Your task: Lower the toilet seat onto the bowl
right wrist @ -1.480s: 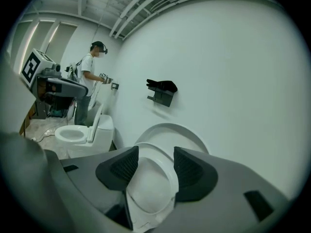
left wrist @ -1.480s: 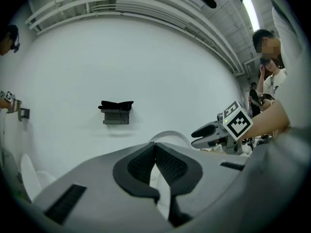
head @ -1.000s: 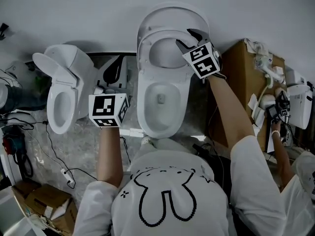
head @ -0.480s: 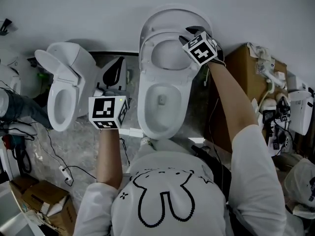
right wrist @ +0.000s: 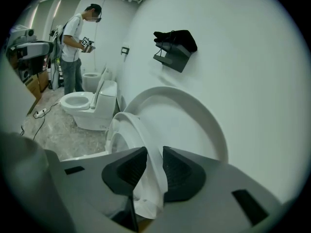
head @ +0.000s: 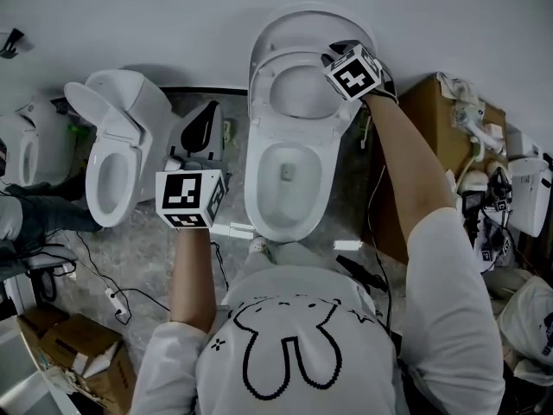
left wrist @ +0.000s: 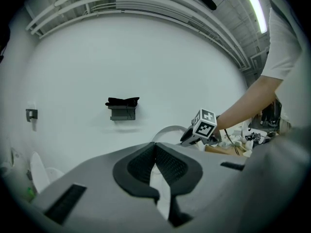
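Toilet seat (head: pixel 264 85) upright above the bowl (head: pixel 257 188), just in front of the raised lid (head: pixel 298 20), ring edge-on to the right gripper (head: pixel 337 56). Right rim between that gripper's pads (right wrist: pixel 124 171), jaws closing on it, probably not yet a firm pinch; swing from here forward and down onto the bowl. Left gripper (head: pixel 190 195) well apart, left of the bowl, jaws pressed together, empty.
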